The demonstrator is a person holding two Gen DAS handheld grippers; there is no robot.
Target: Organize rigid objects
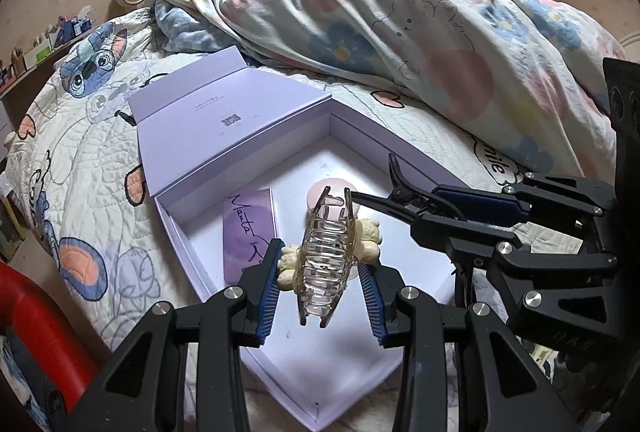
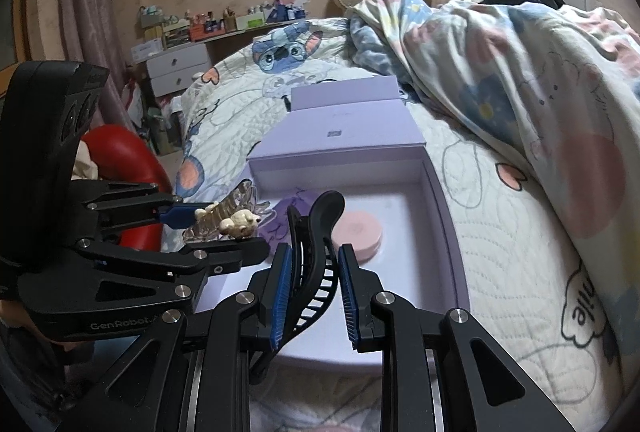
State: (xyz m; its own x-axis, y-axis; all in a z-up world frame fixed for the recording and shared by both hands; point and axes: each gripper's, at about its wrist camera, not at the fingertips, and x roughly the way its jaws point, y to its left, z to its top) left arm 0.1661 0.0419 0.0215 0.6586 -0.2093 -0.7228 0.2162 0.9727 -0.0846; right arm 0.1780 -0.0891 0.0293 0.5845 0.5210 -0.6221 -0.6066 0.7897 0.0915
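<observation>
The left gripper pinches a clear hair clip (with little cream bears on it) over the open purple box on the bed, and the right gripper's fingers squeeze a black hair clip over the box too.

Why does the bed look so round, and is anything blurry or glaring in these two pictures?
Left wrist view: the fisheye lens bows the bed into a dome and darkens the corners; the clear clip in the left tongs is sharp, with soft highlights. Right wrist view: same bulge; the black clip in the right tongs is crisp, the shelf clutter soft; dim, even light, no harsh glare.
</observation>
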